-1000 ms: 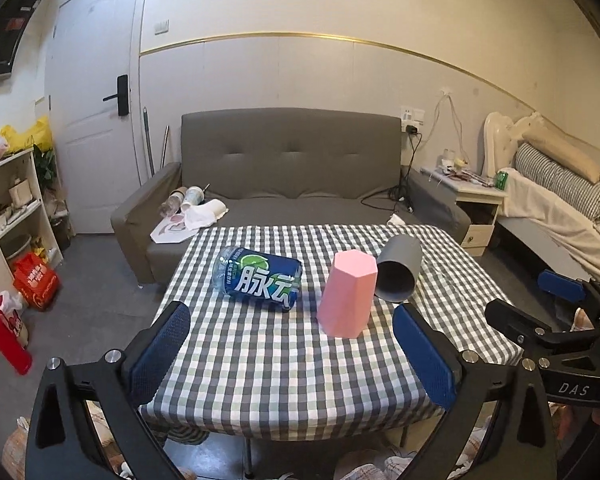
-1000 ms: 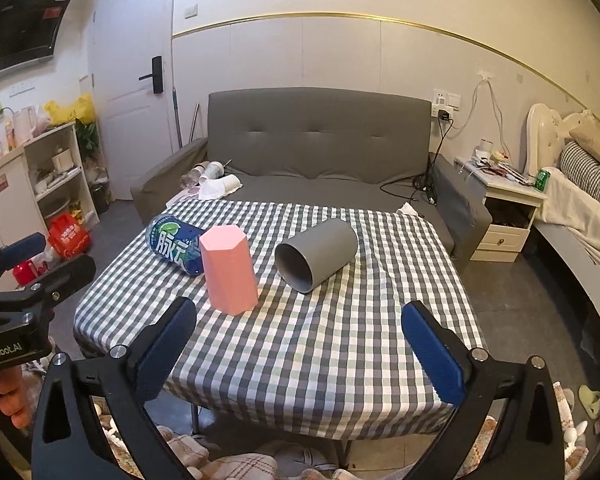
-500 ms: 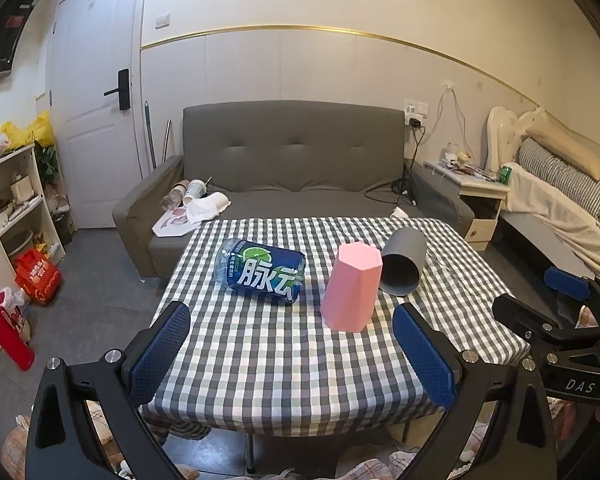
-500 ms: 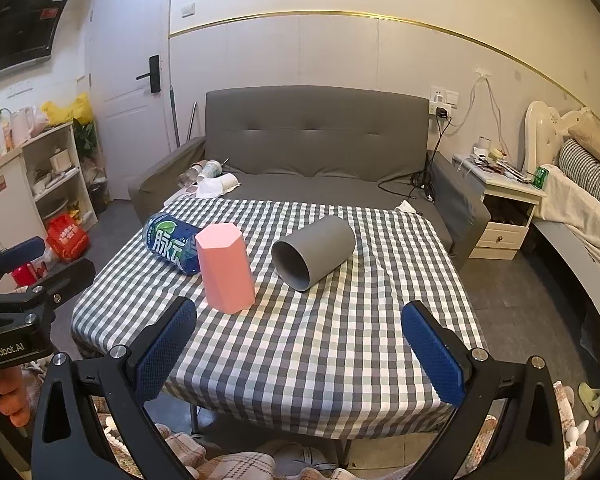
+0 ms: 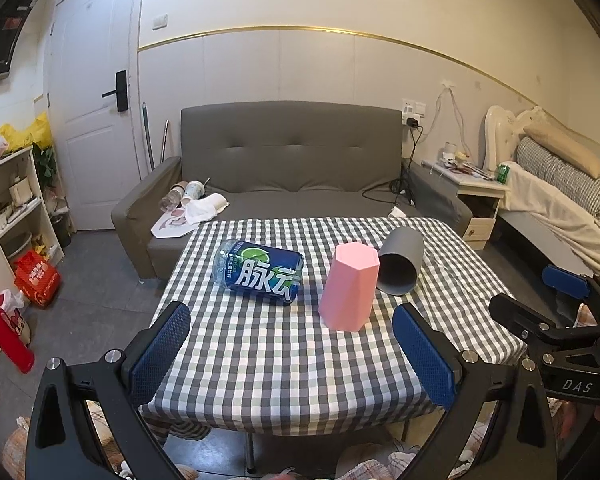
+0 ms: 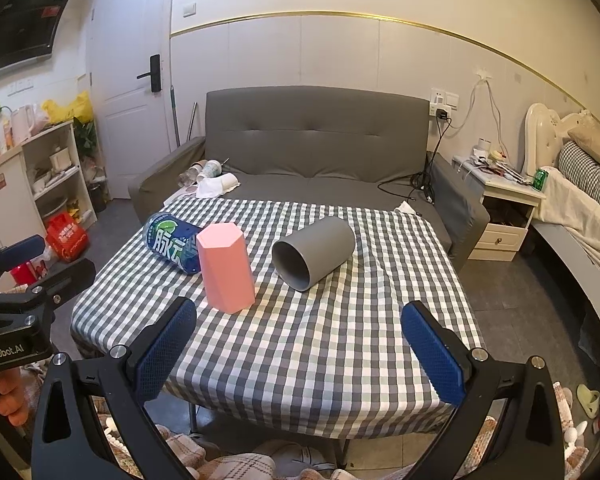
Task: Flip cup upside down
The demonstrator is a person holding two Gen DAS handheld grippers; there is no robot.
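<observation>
Checked surface in a cluttered living room, both claws held wide apart

The surface (image 6: 300, 344), draped in a gray-and-white checked cloth, is standing before a gray sofa (image 6: 312, 140), with a white nightstand (image 6: 504, 208) and a bed (image 5: 560, 200) to the right. A gray cup (image 6: 314, 252) is lying on its side, mouth facing the cameras, just beside a pink hexagonal cup (image 6: 227, 268) standing mouth-down; a blue-labelled bottle (image 5: 260, 272) is lying further left. The left claw (image 5: 292, 356) and right claw (image 6: 300, 352) are being held empty at the near edge.
</observation>
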